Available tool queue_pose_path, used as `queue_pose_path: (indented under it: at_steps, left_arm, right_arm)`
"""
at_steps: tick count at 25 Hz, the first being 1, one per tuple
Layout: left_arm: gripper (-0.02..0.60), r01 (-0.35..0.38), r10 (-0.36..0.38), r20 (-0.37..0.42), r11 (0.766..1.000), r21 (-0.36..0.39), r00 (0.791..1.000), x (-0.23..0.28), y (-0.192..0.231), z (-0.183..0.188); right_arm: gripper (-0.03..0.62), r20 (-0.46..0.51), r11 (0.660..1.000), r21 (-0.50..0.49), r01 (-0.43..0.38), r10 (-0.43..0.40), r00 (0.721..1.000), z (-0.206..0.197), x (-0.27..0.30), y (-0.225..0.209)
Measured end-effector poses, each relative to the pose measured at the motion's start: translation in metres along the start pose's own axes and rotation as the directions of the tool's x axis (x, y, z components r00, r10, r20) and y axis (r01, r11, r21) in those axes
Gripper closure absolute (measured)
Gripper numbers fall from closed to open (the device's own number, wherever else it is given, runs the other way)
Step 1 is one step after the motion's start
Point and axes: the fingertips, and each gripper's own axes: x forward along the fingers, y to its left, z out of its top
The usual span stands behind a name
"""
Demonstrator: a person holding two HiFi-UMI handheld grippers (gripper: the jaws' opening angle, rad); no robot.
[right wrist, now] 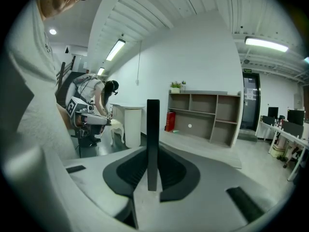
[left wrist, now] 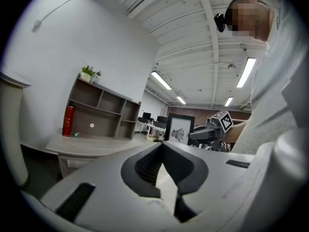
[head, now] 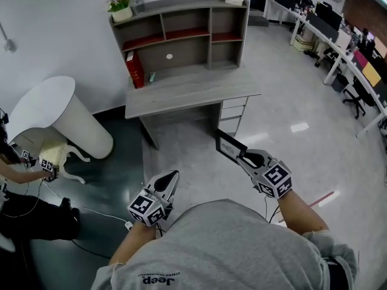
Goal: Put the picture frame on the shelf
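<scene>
**Desk:** Where is the picture?

**Me:** It's in my right claw (head: 245, 157). The pads are clamped on one edge of the black-rimmed picture frame with the white print (head: 230, 145). I hold it in the air over the pale floor, short of the front edge of the grey wooden desk (head: 187, 92). Looking along the jaws, the frame stands upright and edge-on. That suggests I have it by the rim so the face stays untouched.

**Desk:** And the other claw?

**Me:** My left claw (head: 172, 179) carries nothing, and its jaws are drawn together. It sits low at my side, well apart from the frame, probably kept free to steady things later.

**Desk:** Where is it headed?

**Me:** To the grey open-compartment shelf unit (head: 181, 32) along the desk's back edge. Its red-lined upper bays look bare. A red book (head: 135, 69) stands at the desk's back left corner, and a small potted plant (head: 120, 8) tops the unit's left corner.

**Desk:** How far along is the job?

**Me:** I'd call it the carrying stage, with nothing placed yet. Holding by the rim alone could let the frame swivel when I set it down.
</scene>
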Motion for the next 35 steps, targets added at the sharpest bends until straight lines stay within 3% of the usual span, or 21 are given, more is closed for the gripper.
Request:
queue_pose_path:
  at_steps: [8, 15, 21, 35]
  left_arm:
    - [0.571, -0.055, 0.055, -0.02, 0.998, -0.007, 0.998, 0.015, 0.025, -0.005]
    - [0.571, -0.155, 0.156, -0.019, 0.988, 0.025, 0.988, 0.056, 0.057, 0.003]
    - [0.571, -0.227, 0.227, 0.013, 0.974, 0.002, 0.974, 0.137, 0.084, 0.022]
    - [0.571, -0.243, 0.243, -0.001, 0.97, 0.017, 0.97, 0.319, 0.113, 0.055]
  right_arm:
    - [0.518, 0.014, 0.999, 0.014, -0.042, 0.042, 0.999, -0.003, 0.032, -0.03]
    - [0.517, 0.049, 0.993, -0.002, -0.119, 0.119, 0.992, 0.003, 0.074, -0.093]
    - [0.517, 0.066, 0.981, -0.042, -0.191, 0.193, 0.979, 0.02, 0.109, -0.179]
    - [0.517, 0.087, 0.972, -0.039, -0.232, 0.235, 0.968, 0.02, 0.14, -0.362]
